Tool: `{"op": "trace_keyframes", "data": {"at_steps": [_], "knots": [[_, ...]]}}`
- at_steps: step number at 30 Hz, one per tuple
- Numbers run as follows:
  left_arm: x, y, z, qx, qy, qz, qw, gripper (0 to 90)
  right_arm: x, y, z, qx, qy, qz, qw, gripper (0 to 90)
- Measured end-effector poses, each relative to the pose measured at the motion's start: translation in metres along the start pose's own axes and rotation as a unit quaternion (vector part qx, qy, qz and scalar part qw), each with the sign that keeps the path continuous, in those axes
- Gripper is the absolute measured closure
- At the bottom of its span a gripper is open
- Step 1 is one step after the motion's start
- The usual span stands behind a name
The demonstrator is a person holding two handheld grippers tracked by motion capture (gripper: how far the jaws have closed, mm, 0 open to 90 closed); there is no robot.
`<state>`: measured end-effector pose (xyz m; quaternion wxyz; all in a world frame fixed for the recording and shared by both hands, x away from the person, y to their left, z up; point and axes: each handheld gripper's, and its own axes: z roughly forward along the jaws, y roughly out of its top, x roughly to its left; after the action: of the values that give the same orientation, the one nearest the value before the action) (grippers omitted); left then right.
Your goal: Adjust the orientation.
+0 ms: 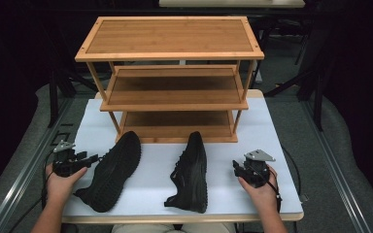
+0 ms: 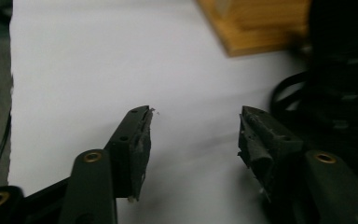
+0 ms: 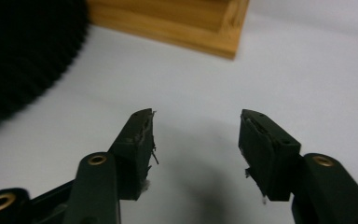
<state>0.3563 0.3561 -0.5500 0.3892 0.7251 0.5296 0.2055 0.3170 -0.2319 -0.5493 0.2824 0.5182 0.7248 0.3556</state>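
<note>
The left hand-held gripper rests low over the white counter with its jaws spread wide and nothing between them; just to its right lies the left black shoe, tipped on its side with the ridged sole facing up, its heel end near the gripper's tips. The right hand-held gripper also stands wide and empty above the counter, and the right black shoe lies just to its left, on its side, apart from the jaws. Beyond both grippers, past the toes of the shoes, stands the wooden three-tier shoe rack, its bottom shelf nearest the shoes.
</note>
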Motion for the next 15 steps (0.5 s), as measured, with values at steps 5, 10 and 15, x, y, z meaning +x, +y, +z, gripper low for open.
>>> {"op": "trace_keyframes", "data": {"at_steps": [5, 10, 15], "knots": [[-0.002, 0.001, -0.008, -0.025, -0.005, -0.015, 0.9996, 46.9, 0.007, -0.003, -0.009, -0.028, 0.010, -0.001, 0.9996, 46.3], [0.000, 0.002, -0.007, -0.017, -0.005, -0.021, 0.9996, 46.9, 0.010, -0.001, -0.013, -0.064, 0.005, -0.006, 0.9979, 48.2], [-0.003, 0.002, -0.009, -0.018, -0.009, -0.019, 0.9996, 47.0, 0.008, 0.002, -0.015, -0.057, 0.003, 0.011, 0.9983, 50.1]]}}
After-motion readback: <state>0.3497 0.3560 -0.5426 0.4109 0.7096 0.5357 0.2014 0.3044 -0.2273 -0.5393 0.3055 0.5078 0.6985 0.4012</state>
